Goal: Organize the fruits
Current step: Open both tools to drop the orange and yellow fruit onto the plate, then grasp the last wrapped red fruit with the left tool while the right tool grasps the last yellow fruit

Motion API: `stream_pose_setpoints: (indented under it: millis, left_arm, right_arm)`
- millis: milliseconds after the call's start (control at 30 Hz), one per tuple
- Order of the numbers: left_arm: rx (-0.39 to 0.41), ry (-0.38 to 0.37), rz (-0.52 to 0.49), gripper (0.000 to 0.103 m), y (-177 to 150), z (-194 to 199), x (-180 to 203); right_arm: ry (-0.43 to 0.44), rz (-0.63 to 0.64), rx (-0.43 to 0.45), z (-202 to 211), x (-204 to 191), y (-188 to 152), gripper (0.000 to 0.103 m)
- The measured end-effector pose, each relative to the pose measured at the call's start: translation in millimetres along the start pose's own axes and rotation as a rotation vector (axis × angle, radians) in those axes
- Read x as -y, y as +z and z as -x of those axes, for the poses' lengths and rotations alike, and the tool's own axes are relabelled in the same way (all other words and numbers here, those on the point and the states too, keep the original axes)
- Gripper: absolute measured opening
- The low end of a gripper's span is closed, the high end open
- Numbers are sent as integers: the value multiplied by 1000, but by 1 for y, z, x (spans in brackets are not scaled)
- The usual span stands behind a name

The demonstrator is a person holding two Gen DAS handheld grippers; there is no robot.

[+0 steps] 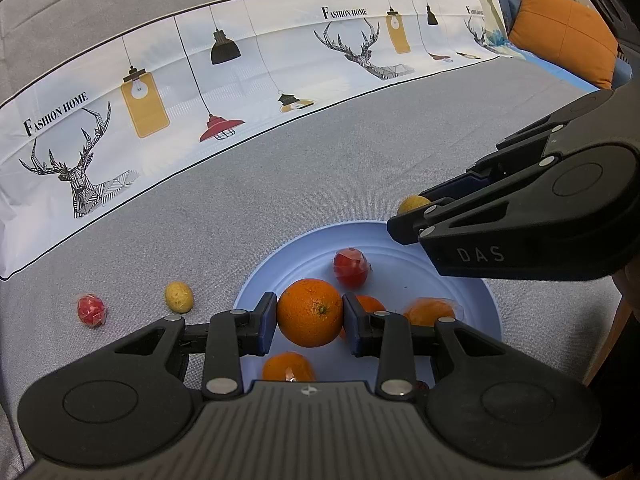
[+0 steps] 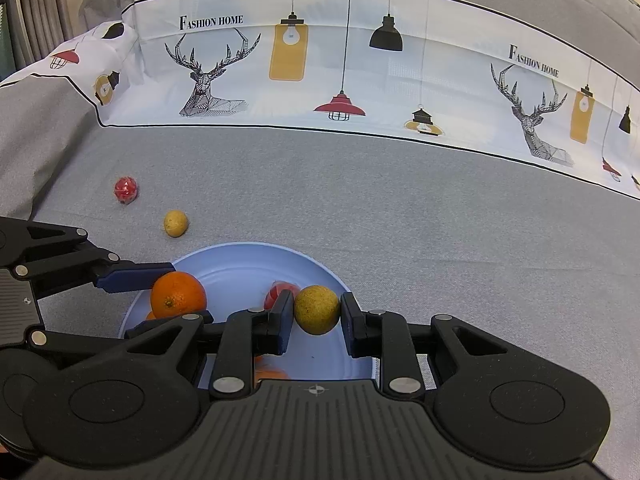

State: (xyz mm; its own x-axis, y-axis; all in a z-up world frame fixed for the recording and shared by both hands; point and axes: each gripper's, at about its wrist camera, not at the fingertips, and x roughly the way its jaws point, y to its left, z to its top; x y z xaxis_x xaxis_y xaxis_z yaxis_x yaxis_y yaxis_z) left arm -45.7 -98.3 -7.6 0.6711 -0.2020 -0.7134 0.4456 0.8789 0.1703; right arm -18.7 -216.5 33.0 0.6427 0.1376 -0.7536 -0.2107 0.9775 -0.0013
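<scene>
My left gripper (image 1: 309, 314) is shut on a large orange (image 1: 310, 312) and holds it over the light blue plate (image 1: 276, 264). My right gripper (image 2: 316, 312) is shut on a yellow lemon (image 2: 317, 309) over the same plate (image 2: 240, 256). In the plate lie a wrapped red fruit (image 1: 351, 267) and several small wrapped oranges (image 1: 430, 311). The right gripper also shows in the left wrist view (image 1: 408, 216), and the left gripper with its orange (image 2: 178, 295) shows in the right wrist view. A second lemon (image 1: 179, 297) and a wrapped red fruit (image 1: 92, 311) lie on the grey cloth left of the plate.
The grey cloth (image 2: 440, 208) covers the surface. A white printed cloth with deer and lamps (image 2: 360, 60) runs along the back. An orange cushion (image 1: 568, 40) sits at the far right.
</scene>
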Motion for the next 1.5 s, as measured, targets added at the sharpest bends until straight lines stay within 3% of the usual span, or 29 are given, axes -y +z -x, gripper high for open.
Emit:
stream_pose_setpoints:
  millis: [633, 667, 700, 767, 1133, 1200, 1267, 1367, 1500]
  left_arm:
    - [-9, -16, 17, 40, 1, 0, -1]
    - [-9, -21, 25, 40, 2, 1, -2]
    - [-7, -21, 30, 40, 2, 1, -2]
    - [1, -27, 50, 40, 3, 3, -5]
    - [32, -11, 128, 44, 8, 12, -18]
    - [42, -8, 146, 38, 10, 14, -22]
    - [52, -3, 161, 22, 12, 16, -27]
    - [58, -3, 198, 10, 14, 19, -37]
    - [60, 11, 240, 10, 17, 21, -49]
  right_arm:
    - [-1, 2, -4, -1, -4, 0, 27]
    - [-11, 5, -5, -1, -5, 0, 33]
    - [-23, 2, 2, 0, -5, 0, 46]
    - [-29, -12, 17, 2, -3, 2, 54]
    - [-64, -43, 38, 4, 2, 4, 61]
    - [-69, -50, 47, 5, 2, 5, 61]
    - [-73, -55, 57, 6, 2, 6, 61]
    - [-78, -61, 68, 7, 2, 8, 62]
    - [-67, -58, 72, 6, -1, 10, 61]
